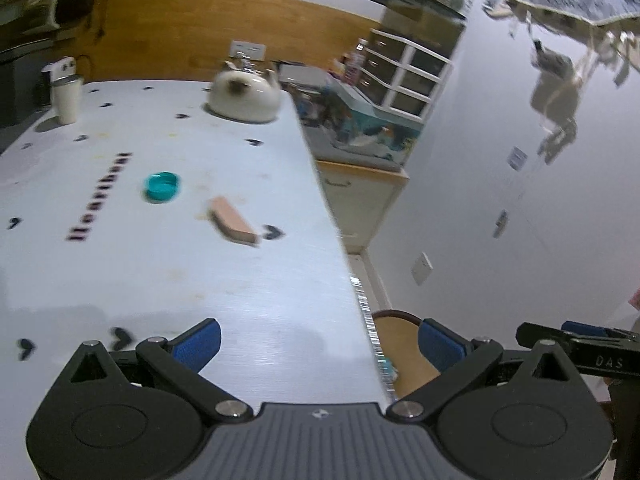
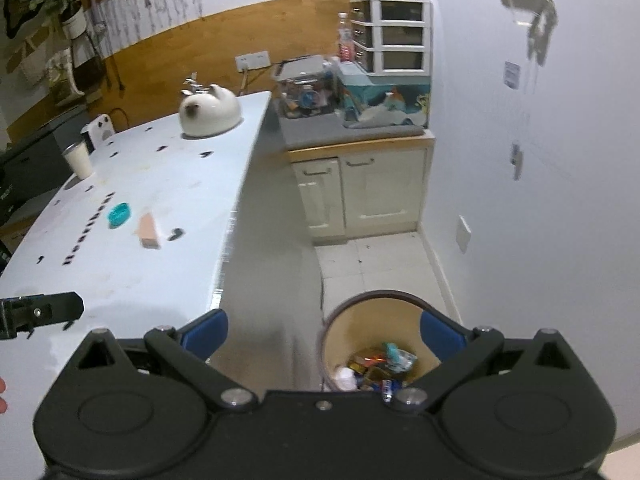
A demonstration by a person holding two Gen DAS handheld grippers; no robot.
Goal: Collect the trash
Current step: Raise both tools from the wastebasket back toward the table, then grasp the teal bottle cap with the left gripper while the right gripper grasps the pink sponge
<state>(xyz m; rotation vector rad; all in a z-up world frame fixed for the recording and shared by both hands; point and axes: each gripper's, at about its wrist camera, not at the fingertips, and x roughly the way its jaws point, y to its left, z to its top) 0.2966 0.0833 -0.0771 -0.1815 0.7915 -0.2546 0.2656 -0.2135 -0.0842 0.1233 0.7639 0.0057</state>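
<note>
A teal bottle cap (image 1: 161, 187) (image 2: 119, 214) and a pink rectangular block (image 1: 233, 221) (image 2: 148, 232) lie on the white table (image 1: 180, 280) (image 2: 132, 280). A round tan trash bin (image 2: 374, 332) (image 1: 402, 354) stands on the floor beside the table's right edge, holding several wrappers and a crumpled white paper. My left gripper (image 1: 320, 346) hangs open over the table's near right edge with nothing between its blue pads. My right gripper (image 2: 324, 338) is open and empty, above the bin's left rim.
A white cat-shaped kettle (image 1: 244, 98) (image 2: 209, 114) and a white cup (image 1: 68, 98) (image 2: 80, 160) stand at the table's far end. Beyond the table are a cream cabinet (image 2: 360, 188) with cluttered top and a white drawer unit (image 2: 396, 36). A white wall (image 2: 520, 200) closes the right.
</note>
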